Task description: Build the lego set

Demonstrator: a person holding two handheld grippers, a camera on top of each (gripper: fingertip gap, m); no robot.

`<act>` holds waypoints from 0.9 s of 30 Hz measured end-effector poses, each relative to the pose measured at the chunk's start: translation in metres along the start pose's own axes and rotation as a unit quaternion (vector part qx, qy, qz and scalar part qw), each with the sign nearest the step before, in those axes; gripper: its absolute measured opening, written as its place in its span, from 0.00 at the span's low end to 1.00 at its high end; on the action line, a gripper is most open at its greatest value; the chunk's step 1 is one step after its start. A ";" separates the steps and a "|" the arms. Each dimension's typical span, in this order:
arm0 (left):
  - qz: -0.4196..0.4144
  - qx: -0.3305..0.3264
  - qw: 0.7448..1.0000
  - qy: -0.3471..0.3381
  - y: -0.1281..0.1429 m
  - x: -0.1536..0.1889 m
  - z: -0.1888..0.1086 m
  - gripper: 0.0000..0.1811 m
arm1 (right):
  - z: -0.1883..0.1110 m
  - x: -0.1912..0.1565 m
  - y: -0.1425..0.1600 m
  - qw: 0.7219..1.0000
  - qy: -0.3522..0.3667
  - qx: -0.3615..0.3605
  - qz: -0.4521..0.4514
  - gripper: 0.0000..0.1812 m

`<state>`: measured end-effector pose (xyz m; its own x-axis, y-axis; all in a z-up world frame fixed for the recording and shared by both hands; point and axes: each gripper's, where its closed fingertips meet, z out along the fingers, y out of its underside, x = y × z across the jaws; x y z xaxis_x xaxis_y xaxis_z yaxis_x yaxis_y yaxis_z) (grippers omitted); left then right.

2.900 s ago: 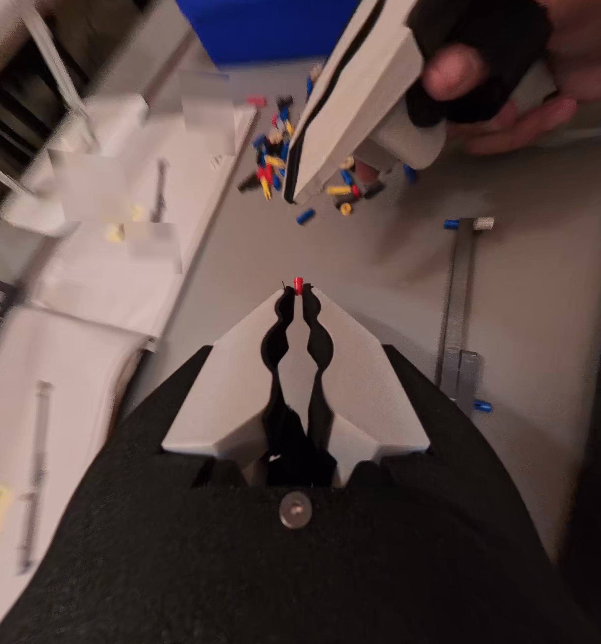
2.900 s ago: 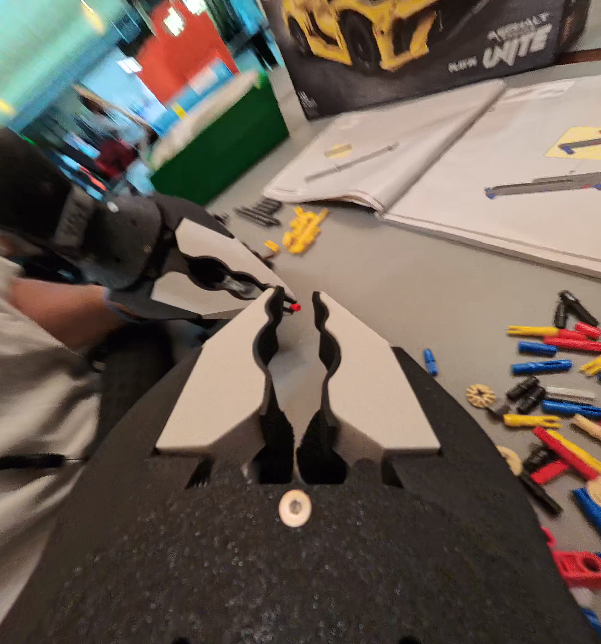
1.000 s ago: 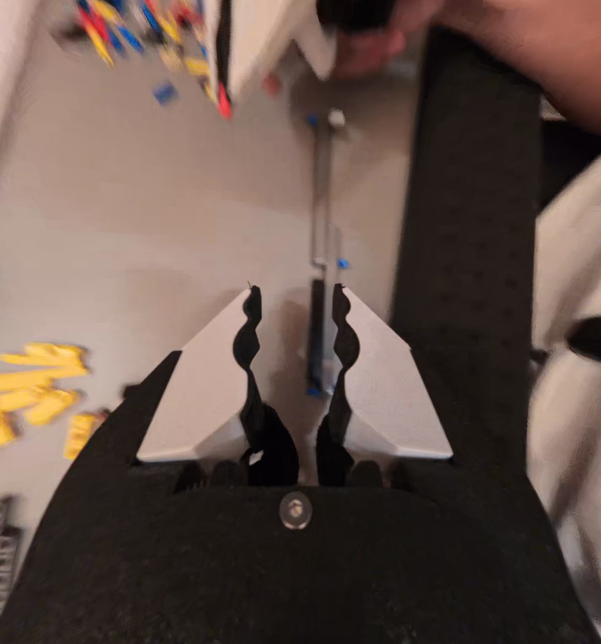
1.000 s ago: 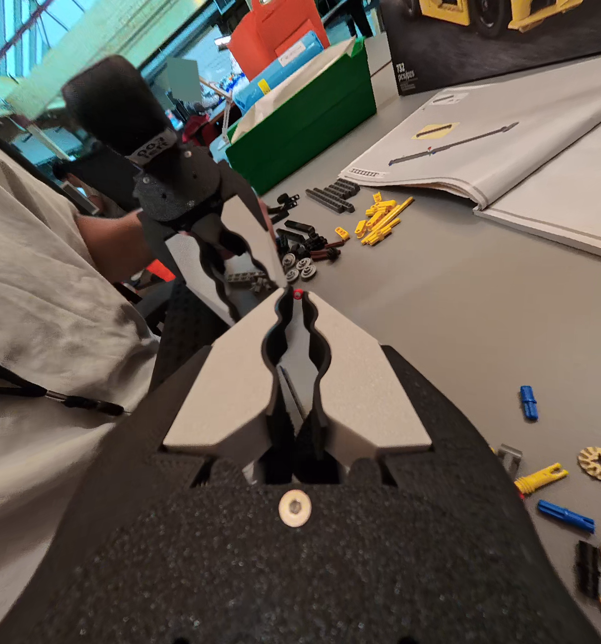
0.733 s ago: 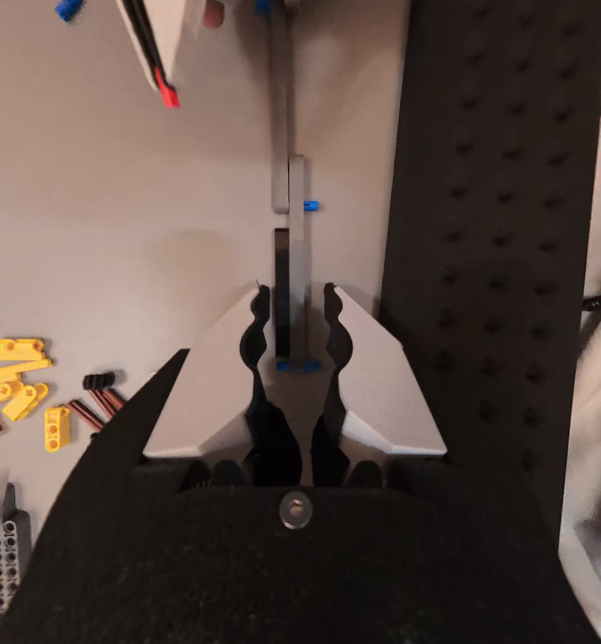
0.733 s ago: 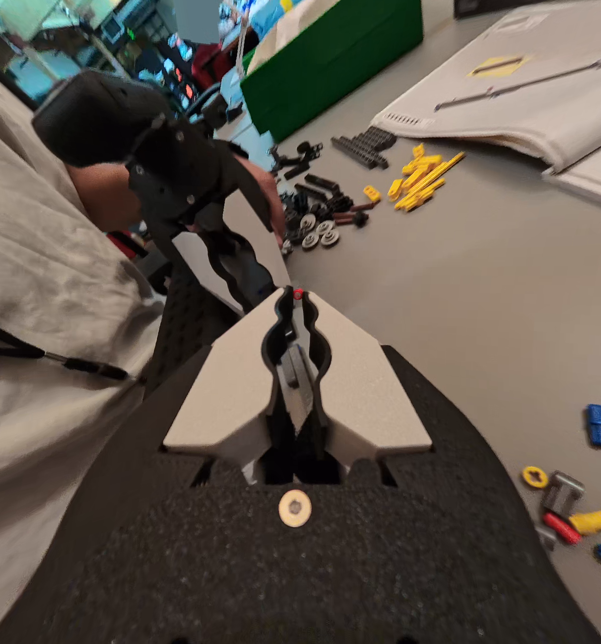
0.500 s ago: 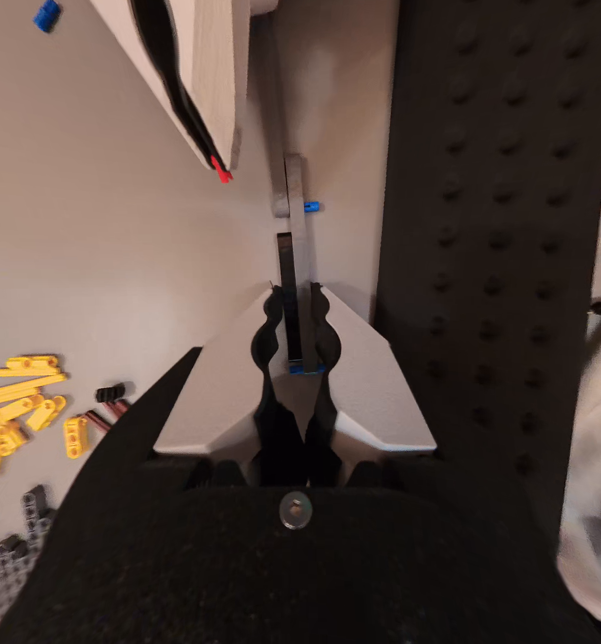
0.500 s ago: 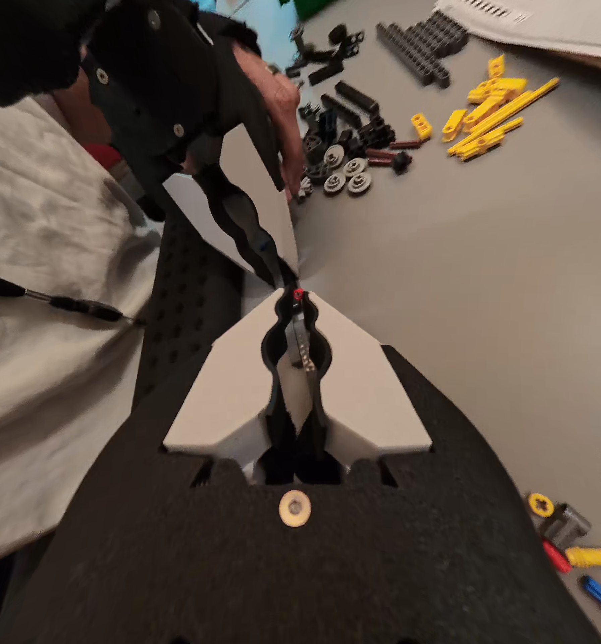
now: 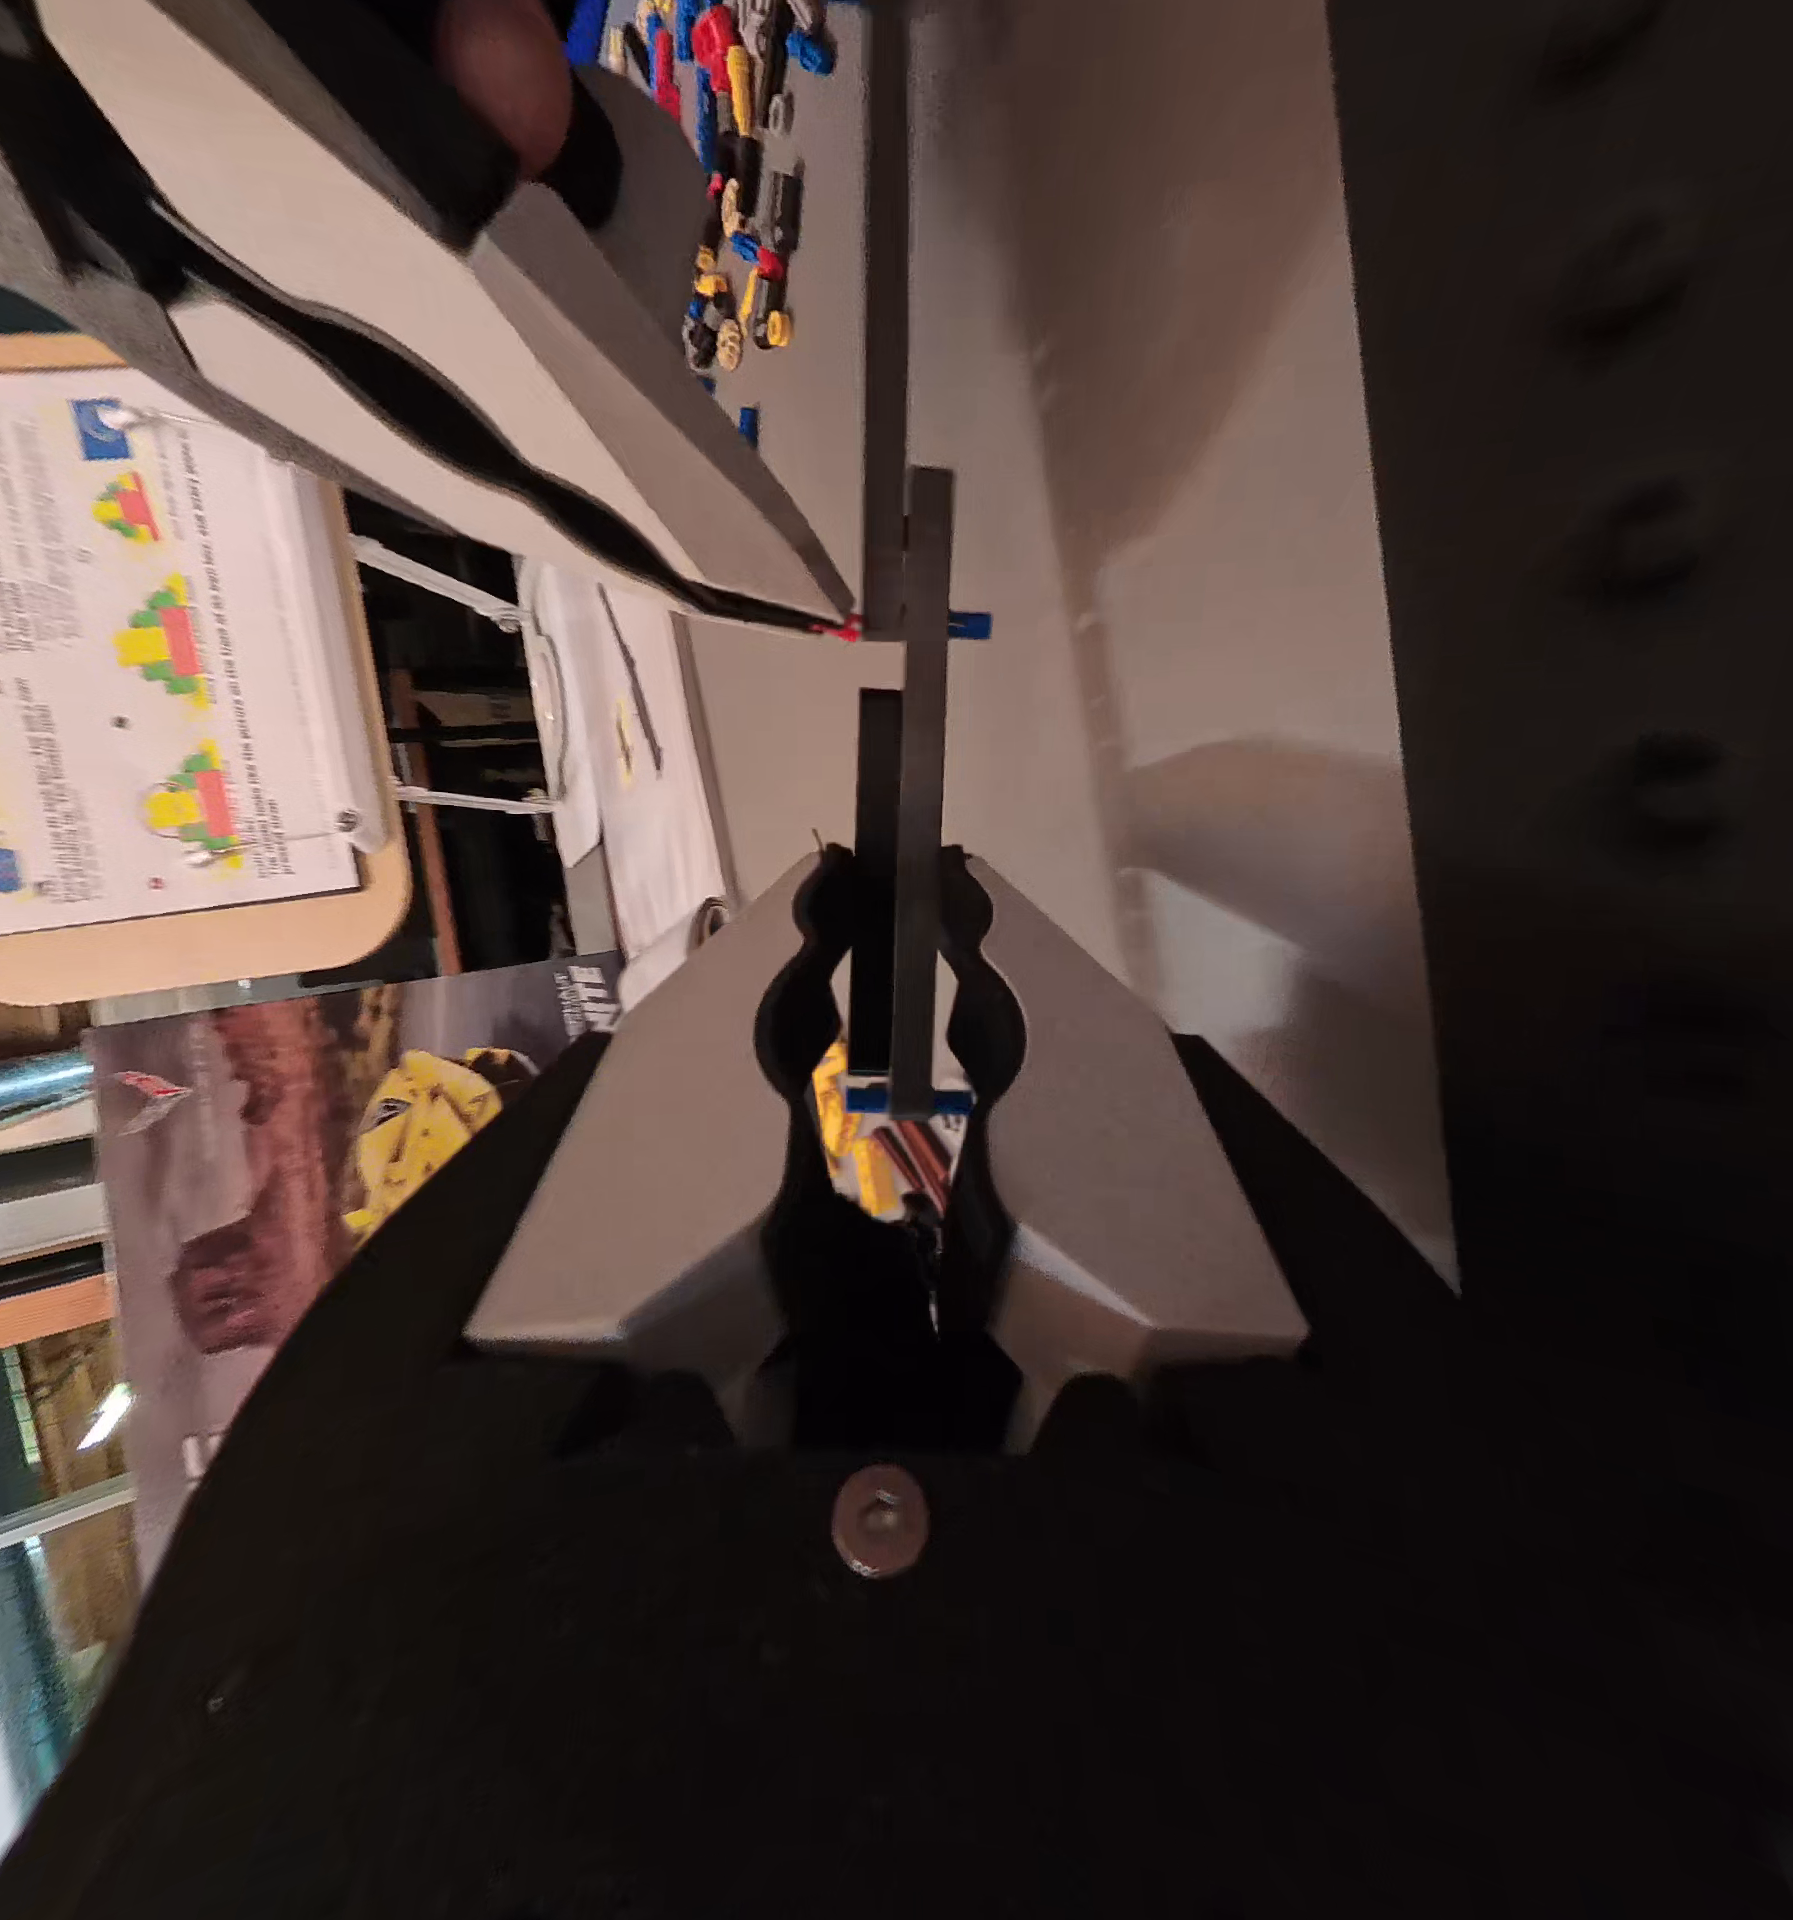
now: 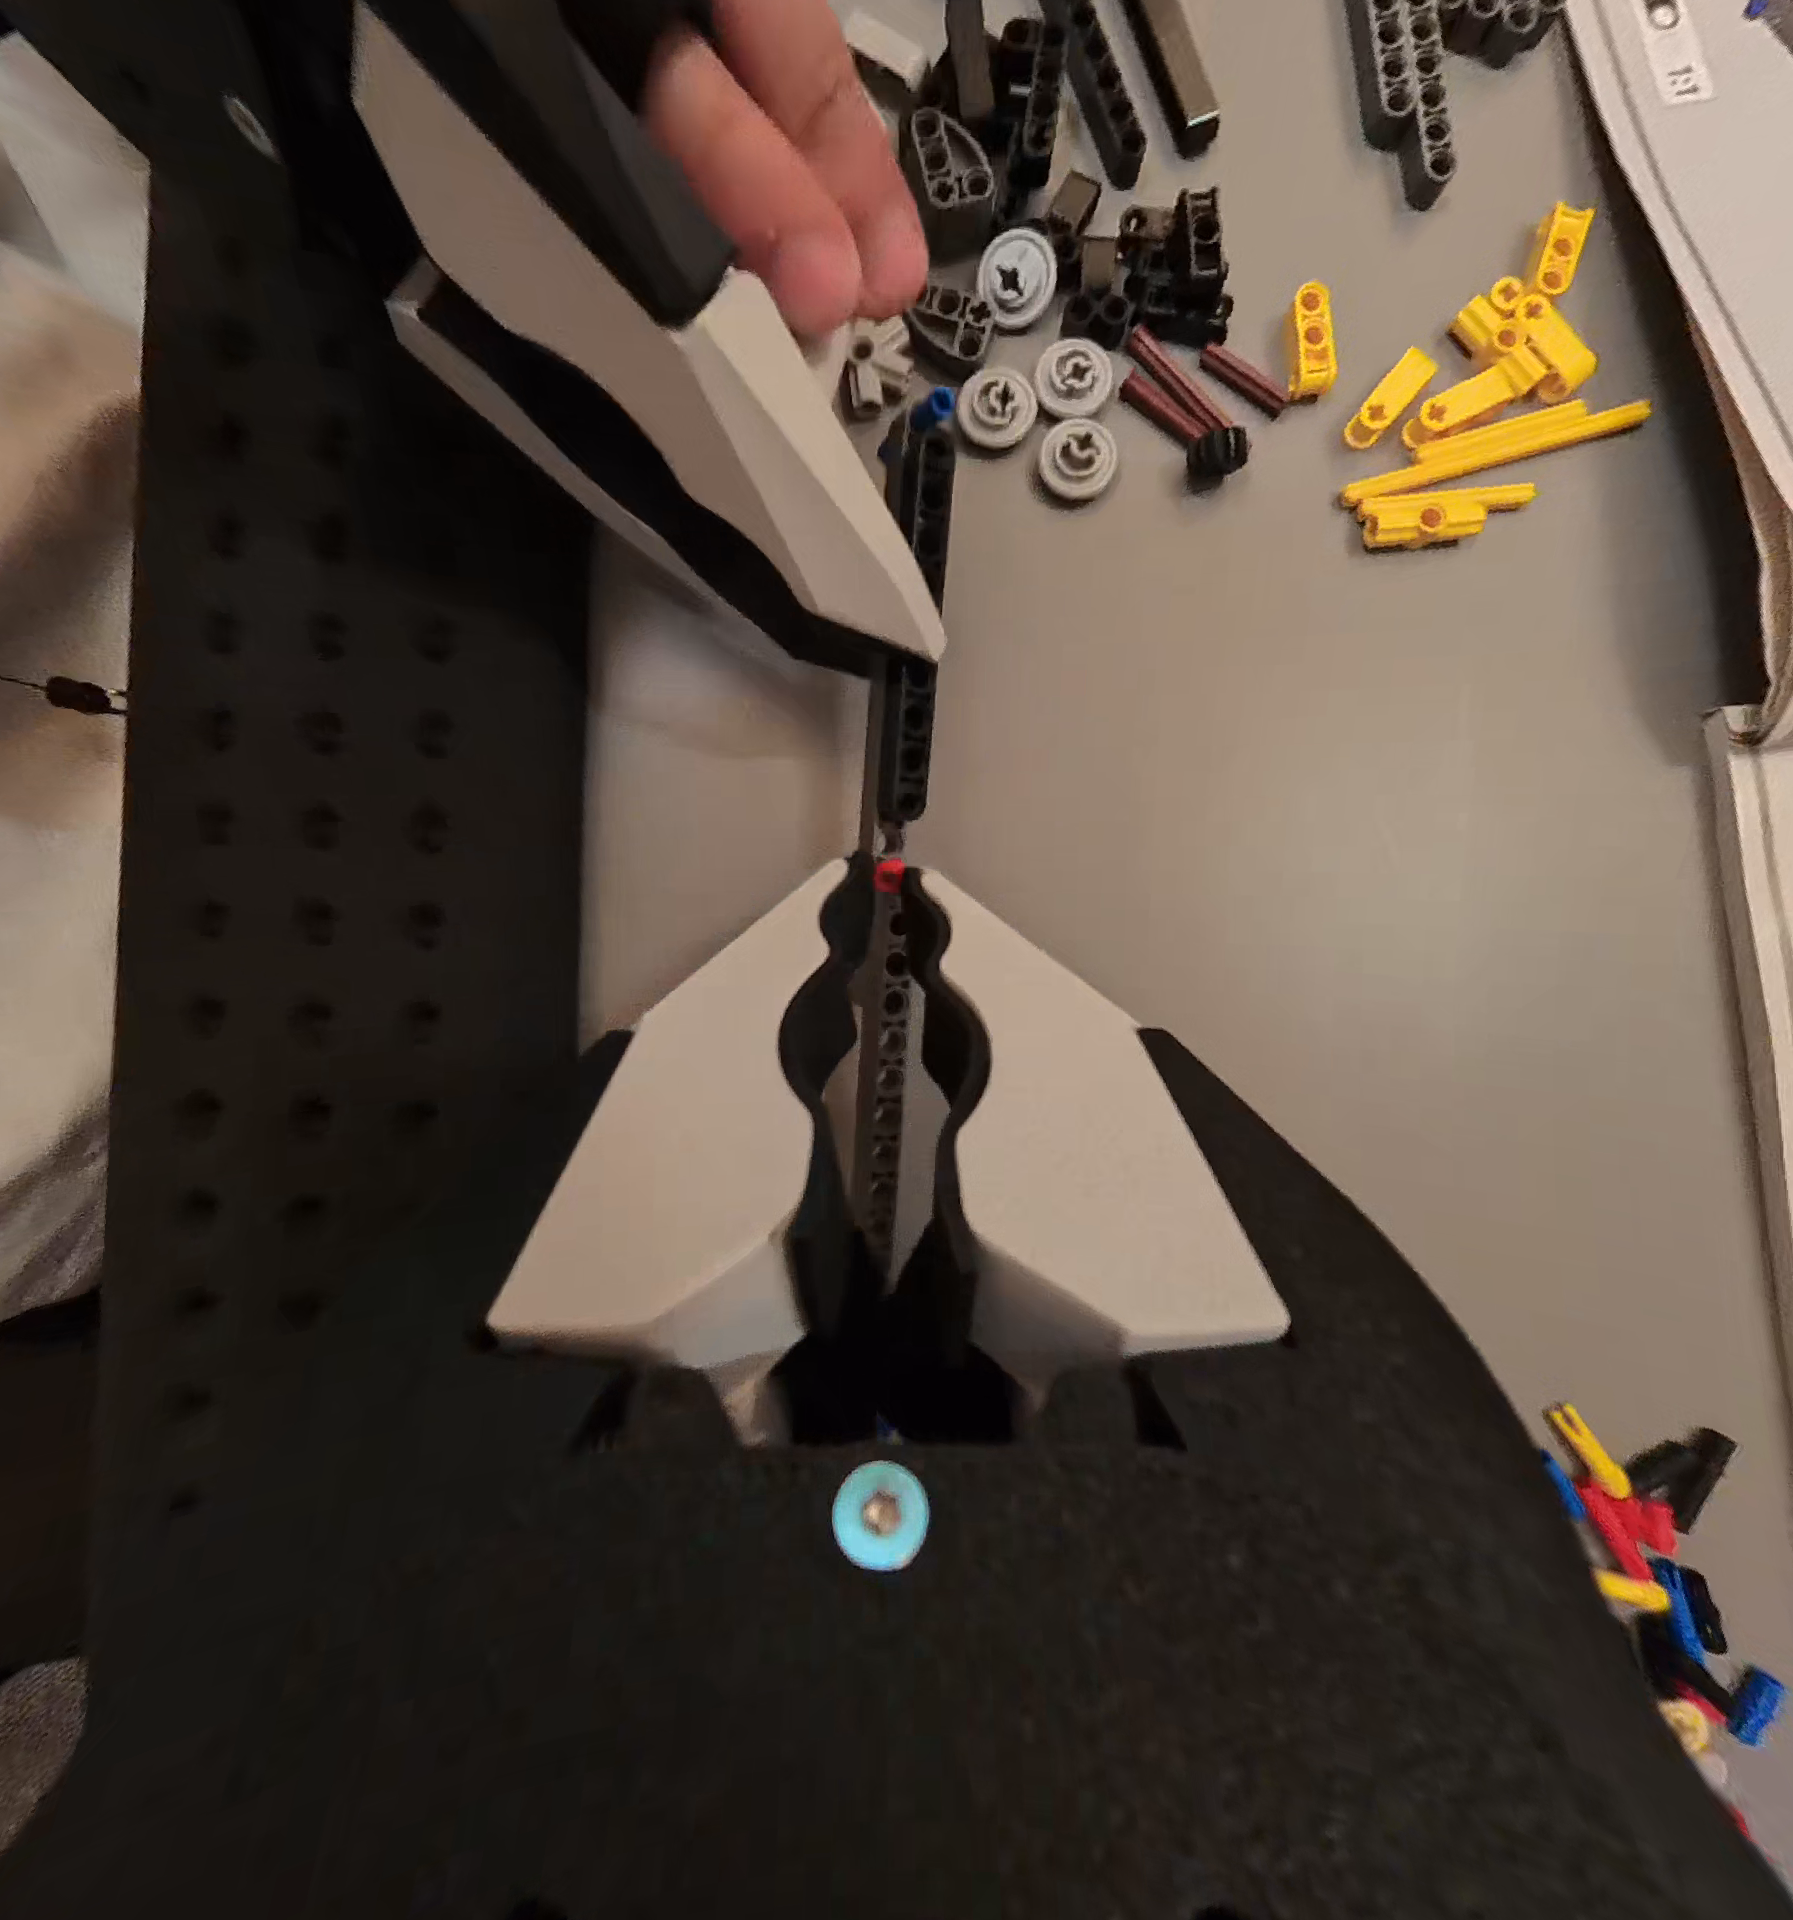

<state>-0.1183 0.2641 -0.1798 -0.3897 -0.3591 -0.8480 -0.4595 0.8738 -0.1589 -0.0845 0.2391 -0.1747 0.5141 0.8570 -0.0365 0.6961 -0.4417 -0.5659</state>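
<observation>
A long beam assembly [image 9: 921,727] of grey and black beams joined by blue pins runs straight ahead in the left wrist view. My left gripper [image 9: 892,862] is shut on its near end. My right gripper [image 9: 835,621] comes in from the upper left, shut on a small red pin [image 9: 850,627] that touches the side of the beam. In the right wrist view my right gripper [image 10: 887,868] holds the red pin [image 10: 887,876] over the beam assembly [image 10: 913,727]. The left gripper [image 10: 913,649] grips the beam just beyond.
Yellow pieces [image 10: 1474,416], grey discs [image 10: 1037,405] and dark beams [image 10: 1110,104] lie ahead on the grey table. An instruction booklet [image 10: 1754,312] is at the right, mixed pins [image 10: 1650,1538] at the lower right. A black perforated strip [image 10: 300,727] runs along the left.
My left gripper passed the red pin to the right one, then moved to the beam assembly, shut on it and turned it. My right gripper brought the pin to the beam's side.
</observation>
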 end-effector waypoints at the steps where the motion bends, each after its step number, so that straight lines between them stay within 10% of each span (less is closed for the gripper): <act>1: 0.007 0.002 1.000 -0.010 0.000 -0.002 -0.002 0.08 | 0.001 -0.002 -0.002 1.000 -0.009 -0.002 0.001 0.03; 27: 0.055 0.001 0.991 -0.120 0.004 -0.008 -0.003 0.08 | 0.011 -0.003 -0.002 0.994 -0.081 -0.057 0.049 0.03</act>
<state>-0.1197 0.2688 -0.1723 -0.2366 -0.1742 -0.9559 -0.4238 0.9038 -0.0598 -0.0929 0.2408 -0.1820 0.5011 0.8357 -0.2246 0.7036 -0.5446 -0.4565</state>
